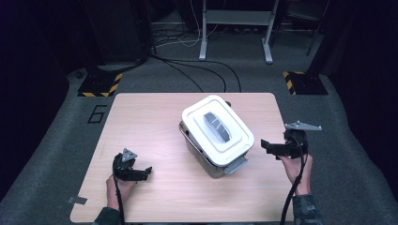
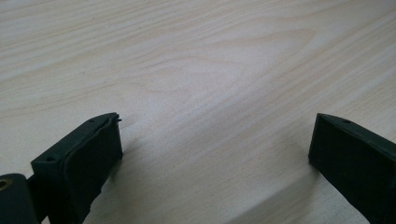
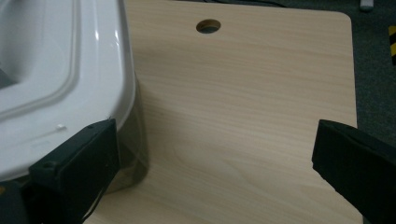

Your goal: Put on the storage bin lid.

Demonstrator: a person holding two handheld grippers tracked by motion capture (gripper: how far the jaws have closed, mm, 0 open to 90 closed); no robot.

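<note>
The worktop (image 1: 155, 112) is a pale wood board, and on it, a little right of centre and turned at an angle to its edges, stands the metal container (image 1: 202, 157) with its white lid (image 1: 218, 129) seated flat on top. A grey handle (image 1: 217, 125) runs across the recessed middle of that lid, and a metal latch tab (image 1: 237, 164) sticks out at the near corner. In the right gripper view a round cable hole (image 3: 208, 25) sits in the board beyond the container.

My right tongs (image 1: 266, 146) hang just beside the container's right end, near it but not touching, pointing in at the lid's edge. They are spread wide with nothing between them; from their own camera the lid's rounded corner sits just past one jaw.

My left tongs (image 1: 146, 172) are well apart from the container, low over bare board at the near left, also wide open and empty.

I judge this as the approach: neither hand has a grip yet. Next, I think, I need the right tongs to close on the lid's rim or the handle, and the left tongs must come across to steady the container.
</note>
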